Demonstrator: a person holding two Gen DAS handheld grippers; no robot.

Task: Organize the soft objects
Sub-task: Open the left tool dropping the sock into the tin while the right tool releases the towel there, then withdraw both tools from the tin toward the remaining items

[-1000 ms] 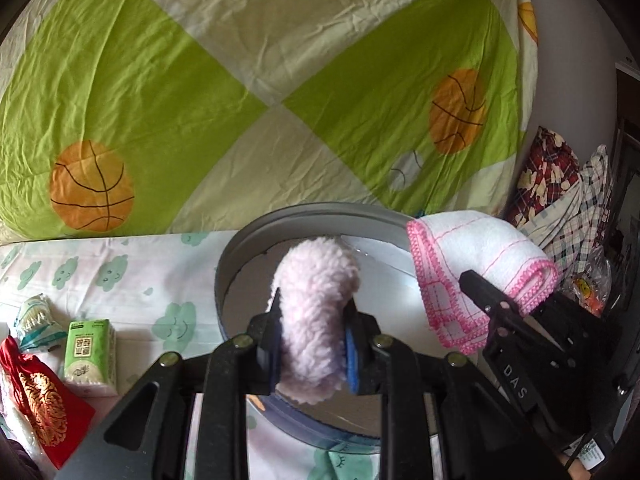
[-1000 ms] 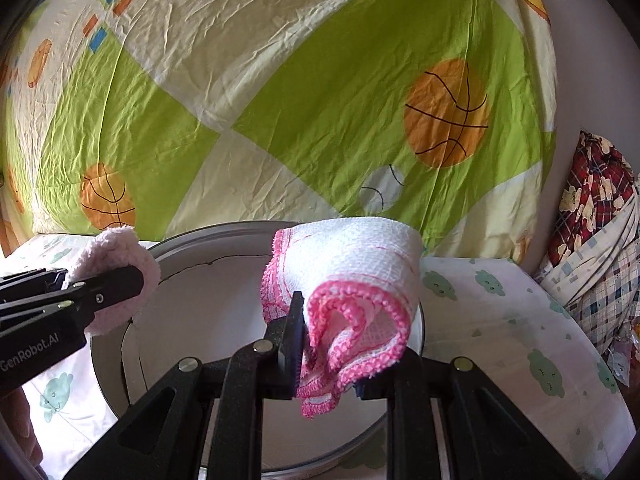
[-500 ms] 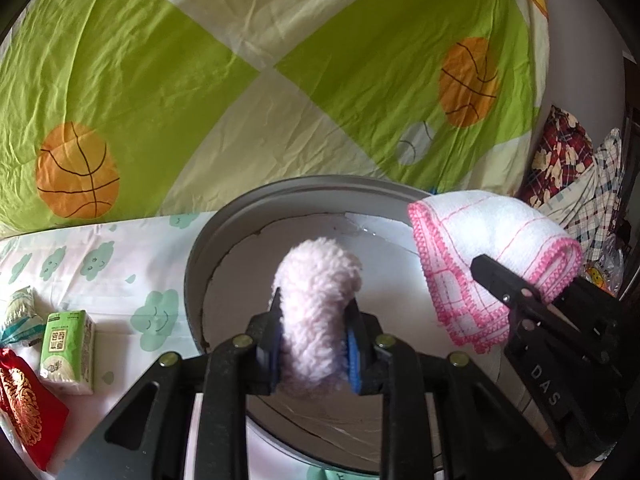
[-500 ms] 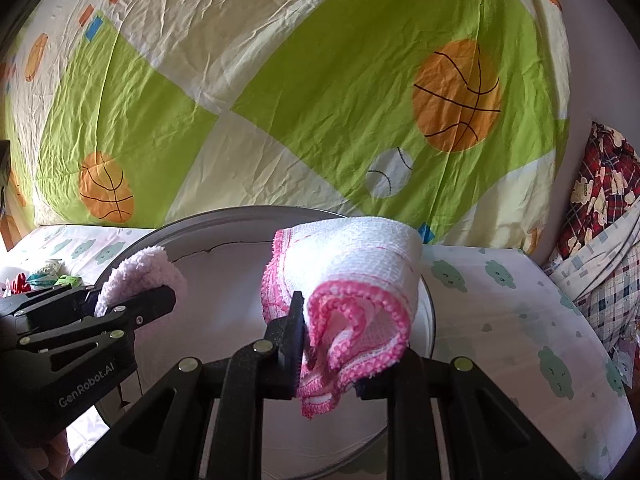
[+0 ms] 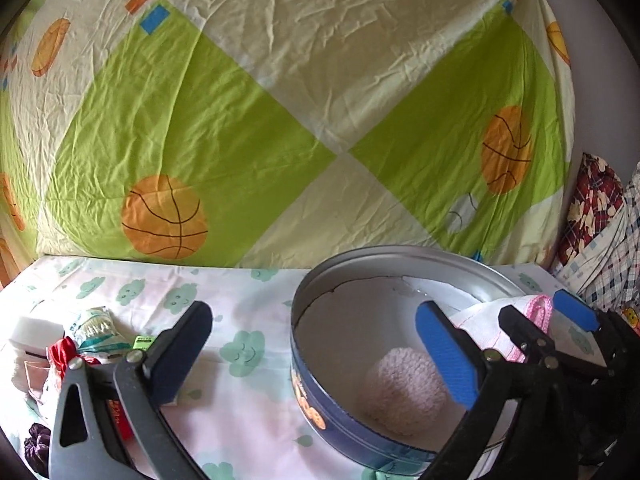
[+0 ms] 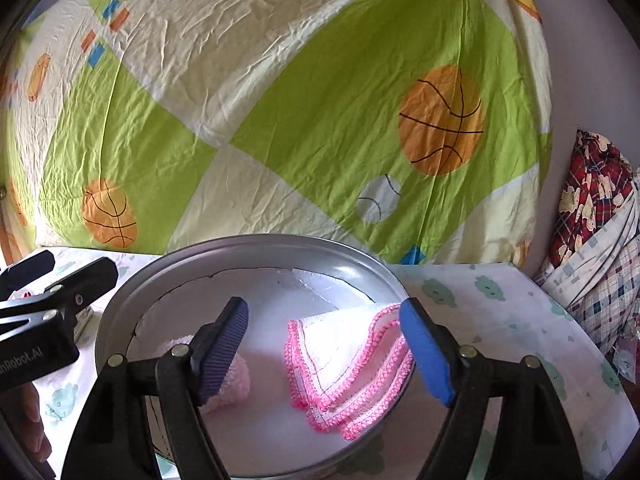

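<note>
Showing two hand-held grippers over a round tin [image 6: 256,248] on a cloud-print cloth [image 5: 240,304], w/ a green-and-cream basketball sheet [image 5: 280,120] filling the top of both views. Left gripper [image 5: 316,356], bottom of the left wrist view, is spread wide and holds nothing; one finger sits lower left over the cloth, the blue-padded one lower right over the tin. Right gripper [image 6: 324,344], bottom centre of the right wrist view, is also spread wide, empty. Both soft items lie inside the tin: a pale pink fluffy pad [image 5: 404,392] on the tin floor, lower right of the left view, and a white towel w/ pink edging [image 6: 344,356], centre right of the right view, one corner resting up against the tin wall. At the left edge of the left view sit small packets [image 5: 96,332] and a red pouch [image 5: 64,354], approx. beside the gripper finger. Judgement: the drop-off looks done, so the step in hand is backing out. To do it well, lift both grippers straight up w/ fingers kept apart so pads don't snag the towel's edging or drag the pad; mind the tin rim and the other gripper, which is close.
</note>
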